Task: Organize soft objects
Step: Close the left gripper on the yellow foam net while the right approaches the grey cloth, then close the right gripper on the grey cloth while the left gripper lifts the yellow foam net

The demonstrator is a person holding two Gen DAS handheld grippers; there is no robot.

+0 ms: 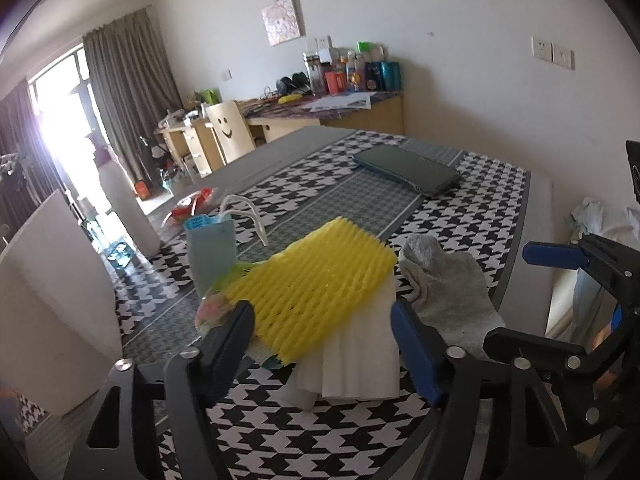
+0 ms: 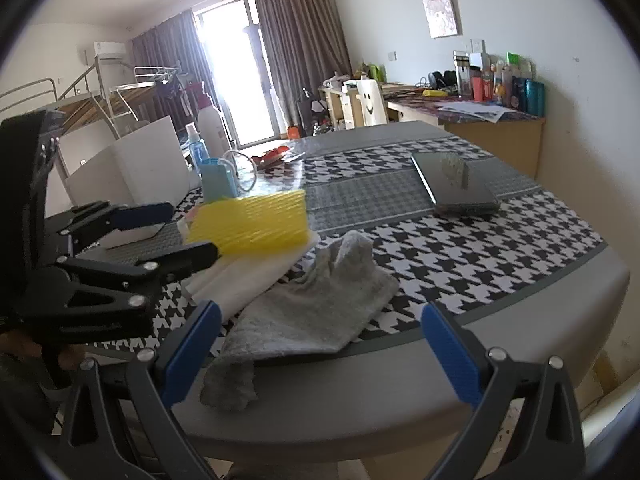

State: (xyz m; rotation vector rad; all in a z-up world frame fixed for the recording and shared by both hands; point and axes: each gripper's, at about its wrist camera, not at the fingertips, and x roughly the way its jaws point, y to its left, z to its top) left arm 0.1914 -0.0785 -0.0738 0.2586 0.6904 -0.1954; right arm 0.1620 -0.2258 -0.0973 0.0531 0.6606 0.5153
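Observation:
A yellow foam net sleeve lies on folded white tissue paper on the houndstooth table. A grey sock lies crumpled to its right, one end hanging over the table's grey edge. My left gripper is open, its fingers on either side of the near end of the yellow sleeve and tissue. My right gripper is open, its fingers on either side of the sock, just above it. The left gripper also shows in the right wrist view.
A light blue paper bag with white handles stands behind the sleeve. A dark tablet lies further back. A white box, a spray bottle and a red wrapper sit at the left.

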